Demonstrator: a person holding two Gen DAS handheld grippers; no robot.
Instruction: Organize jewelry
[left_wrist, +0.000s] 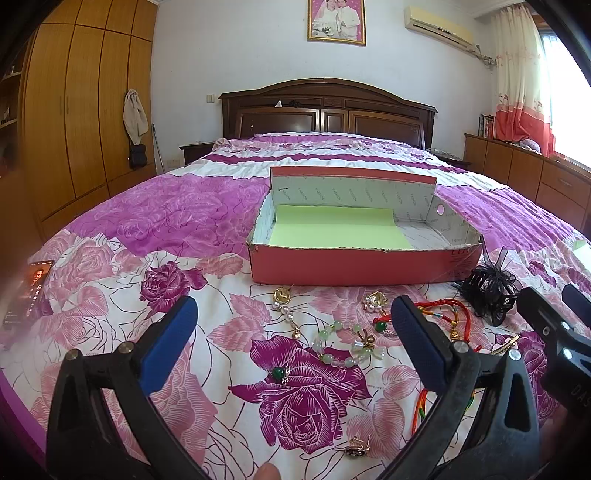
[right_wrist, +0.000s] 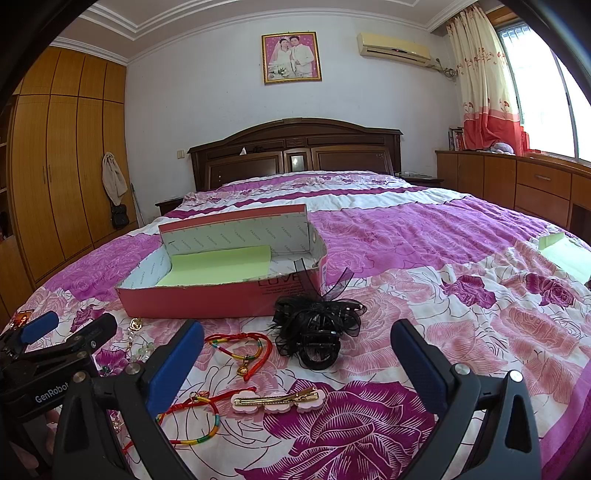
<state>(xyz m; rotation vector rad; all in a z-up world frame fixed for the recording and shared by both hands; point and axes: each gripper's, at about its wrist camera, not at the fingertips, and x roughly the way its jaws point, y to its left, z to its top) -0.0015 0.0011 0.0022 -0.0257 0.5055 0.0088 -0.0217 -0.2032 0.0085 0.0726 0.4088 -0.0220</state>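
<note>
Jewelry (left_wrist: 332, 339) loose on bedspread (left_wrist: 166, 221) | box (left_wrist: 354, 266) behind | both tongs wide

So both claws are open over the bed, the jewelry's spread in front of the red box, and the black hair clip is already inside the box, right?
Not quite. The black hair clip is not inside the red box; it lies on the bedspread just in front of the box's right end, as the right wrist view shows. The rest holds: left claw and right claw both open.
</note>
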